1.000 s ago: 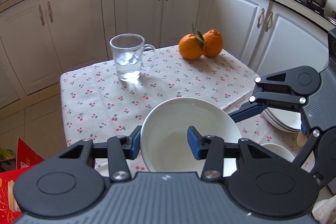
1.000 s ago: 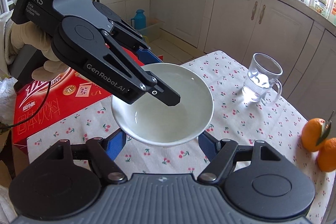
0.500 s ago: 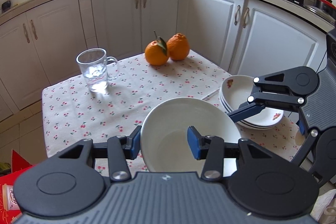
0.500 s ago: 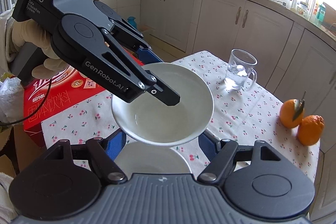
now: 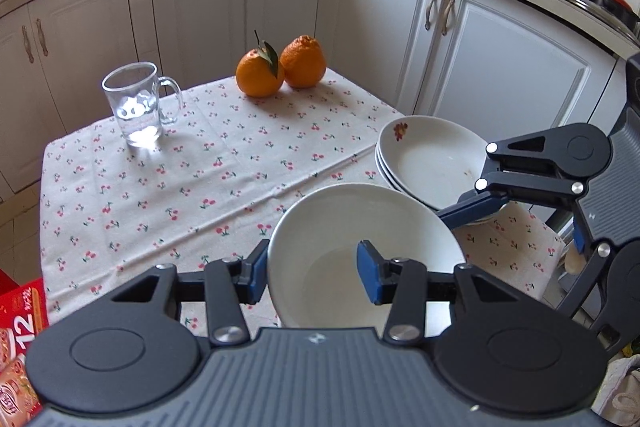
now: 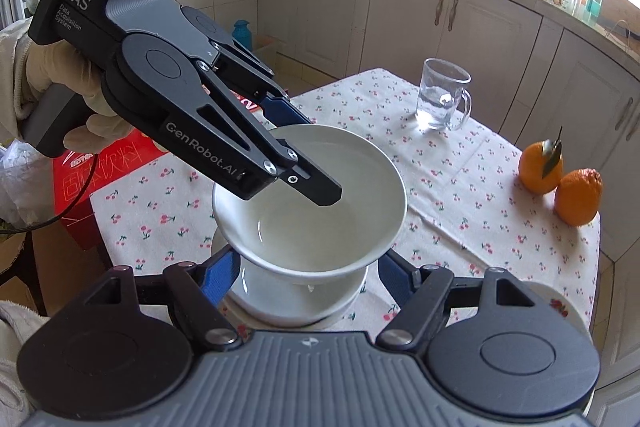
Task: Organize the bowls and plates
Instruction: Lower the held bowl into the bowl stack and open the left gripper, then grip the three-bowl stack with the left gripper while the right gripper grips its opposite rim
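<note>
Two oranges sit beyond the glass mug.

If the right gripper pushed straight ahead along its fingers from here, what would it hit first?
Most likely the white bowl held by the left gripper, which hangs between the right gripper fingers just ahead. The bowl below is close too; depth is unclear.
</note>
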Demonstrator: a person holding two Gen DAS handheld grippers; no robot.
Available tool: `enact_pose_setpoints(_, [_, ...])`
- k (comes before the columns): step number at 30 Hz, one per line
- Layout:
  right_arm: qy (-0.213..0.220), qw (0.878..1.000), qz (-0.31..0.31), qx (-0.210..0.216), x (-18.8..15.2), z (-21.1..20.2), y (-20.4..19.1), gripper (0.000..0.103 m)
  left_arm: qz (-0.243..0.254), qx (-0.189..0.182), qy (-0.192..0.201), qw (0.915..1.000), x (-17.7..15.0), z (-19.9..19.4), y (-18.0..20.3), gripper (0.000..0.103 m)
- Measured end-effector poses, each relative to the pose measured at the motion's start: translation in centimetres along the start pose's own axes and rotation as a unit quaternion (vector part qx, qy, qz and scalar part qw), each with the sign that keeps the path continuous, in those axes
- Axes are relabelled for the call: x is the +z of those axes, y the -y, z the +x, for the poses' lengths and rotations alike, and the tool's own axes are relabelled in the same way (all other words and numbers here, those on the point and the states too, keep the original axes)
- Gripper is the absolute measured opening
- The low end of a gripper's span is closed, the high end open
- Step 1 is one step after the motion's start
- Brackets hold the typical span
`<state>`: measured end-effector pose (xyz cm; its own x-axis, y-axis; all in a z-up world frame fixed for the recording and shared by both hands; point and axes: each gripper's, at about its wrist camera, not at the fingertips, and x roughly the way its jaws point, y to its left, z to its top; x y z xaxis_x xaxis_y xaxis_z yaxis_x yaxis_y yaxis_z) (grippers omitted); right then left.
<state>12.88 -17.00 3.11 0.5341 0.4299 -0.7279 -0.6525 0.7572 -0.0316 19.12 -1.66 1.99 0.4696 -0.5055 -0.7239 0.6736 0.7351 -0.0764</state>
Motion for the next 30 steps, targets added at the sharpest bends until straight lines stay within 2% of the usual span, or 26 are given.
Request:
enact_pose_setpoints(17, [-0.012, 0.999, 0.026, 0.025, -1.3, 1.0, 0.3, 0.08, -0.021, -0.014, -0.018, 0.9995, -1.2, 1.5, -0.6, 0.045])
enact_pose_setpoints(21, [-0.01, 0.999, 0.028, 0.027, -1.5, 1.2, 0.4, 0.086, -0.021, -0.014, -0.014, 0.9996, -1.4, 1.6, -0.6, 0.046])
enact_pose_setpoints(22, [-0.008, 0.999, 0.029, 0.028, -1.6, 1.2, 0.4, 0.09, -0.023, -0.015, -0.011, 0.9996, -1.4, 1.5, -0.7, 0.046])
enact_pose_setpoints(24, [0.001, 0.999, 0.029, 0.027, -1.7, 0.8, 0.3, 0.098, -0.022, -0.011, -0.005, 0.9997, -1.5, 1.1, -0.8, 0.054])
enact_pose_setpoints(26, [0.01, 0.999, 0.026, 0.025, -1.8, 0.4, 0.2, 0.103, -0.017, 0.004, 0.009, 0.9998, -1.7, 0.2, -0.6, 0.072])
enact_pose_setpoints(30, [0.013, 1.0, 0.006, 0.018, -2.2, -0.2, -0.3, 0.103, 0.001, 0.02, 0.045, 0.9988, -2.5, -2.3, -0.7, 0.081])
